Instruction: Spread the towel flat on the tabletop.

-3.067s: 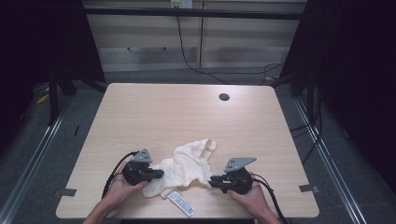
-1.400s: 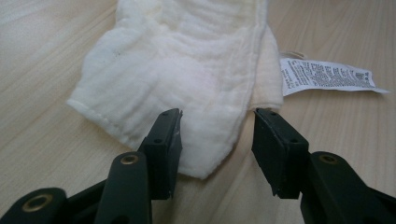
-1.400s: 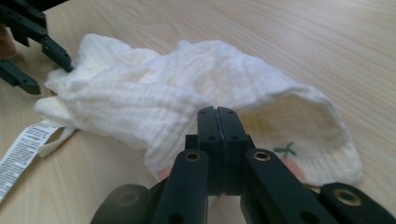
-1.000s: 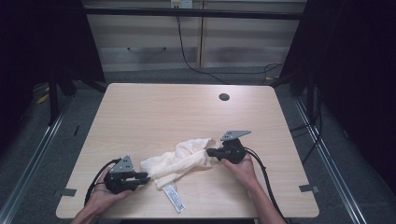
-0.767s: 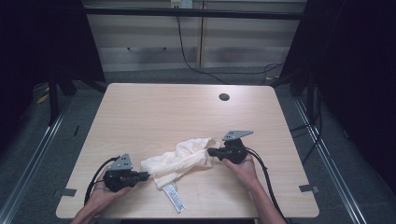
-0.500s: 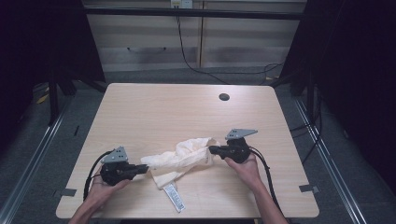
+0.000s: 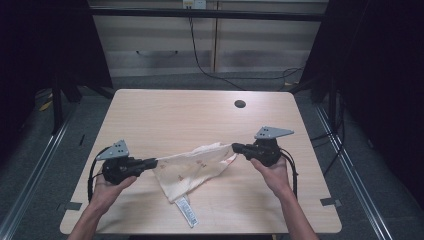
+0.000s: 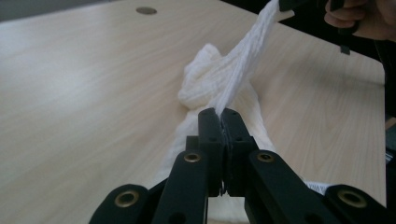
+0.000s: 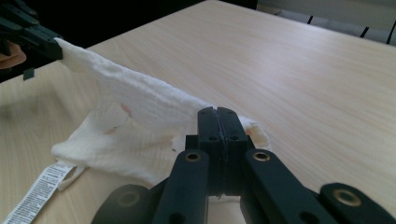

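The wooden table (image 7: pixel 150 115) is wide and mostly bare, with a small round hole (image 7: pixel 240 104) near its far edge. On its near half lies a white cloth (image 7: pixel 192 165) with faint reddish marks, and a long label (image 7: pixel 187 212) hangs from its lower part toward the near edge of the table.

The left gripper (image 7: pixel 150 162) has its jaws pressed together on one corner of the cloth. The right gripper (image 7: pixel 235 147) has its jaws closed on the opposite corner. Between them the upper edge of the cloth is stretched almost straight and lifted a little, while the rest sags down and rests on the table in folds.

I judge that the step in hand is spreading the cloth open by pulling its two corners apart. The next move, I think, calls for carrying both corners away from the person, so the bunched part can unfold flat.

There is much free room on the far half of the table. The near edge is close to the label, so there is less room there.
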A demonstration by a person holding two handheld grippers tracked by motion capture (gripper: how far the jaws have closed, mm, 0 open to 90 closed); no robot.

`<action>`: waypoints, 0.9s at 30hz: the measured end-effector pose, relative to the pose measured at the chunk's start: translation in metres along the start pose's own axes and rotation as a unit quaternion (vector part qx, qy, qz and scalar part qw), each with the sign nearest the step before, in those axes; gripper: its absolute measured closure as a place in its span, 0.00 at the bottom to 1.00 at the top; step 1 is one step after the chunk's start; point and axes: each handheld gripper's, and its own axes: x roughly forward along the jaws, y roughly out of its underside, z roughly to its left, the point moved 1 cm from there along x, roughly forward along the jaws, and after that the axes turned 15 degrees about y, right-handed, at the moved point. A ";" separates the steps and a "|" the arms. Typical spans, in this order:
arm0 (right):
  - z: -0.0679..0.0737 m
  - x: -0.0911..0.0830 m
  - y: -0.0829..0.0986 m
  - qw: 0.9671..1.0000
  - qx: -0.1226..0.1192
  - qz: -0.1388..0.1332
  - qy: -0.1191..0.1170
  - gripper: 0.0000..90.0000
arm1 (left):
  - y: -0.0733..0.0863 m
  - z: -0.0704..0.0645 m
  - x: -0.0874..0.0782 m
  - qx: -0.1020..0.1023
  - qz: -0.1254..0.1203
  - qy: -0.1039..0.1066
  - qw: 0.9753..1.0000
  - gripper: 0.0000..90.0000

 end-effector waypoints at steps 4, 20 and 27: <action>0.000 -0.012 -0.013 1.000 -0.002 -0.023 0.002 1.00 | -0.019 -0.001 -0.006 0.011 -0.023 -0.005 1.000 0.98; -0.003 -0.065 -0.063 0.996 -0.015 -0.089 0.026 1.00 | -0.072 -0.013 -0.016 0.058 -0.070 -0.009 0.996 0.98; 0.001 -0.088 -0.080 0.993 -0.029 -0.109 0.035 1.00 | -0.090 -0.020 -0.021 0.076 -0.082 -0.009 0.994 0.98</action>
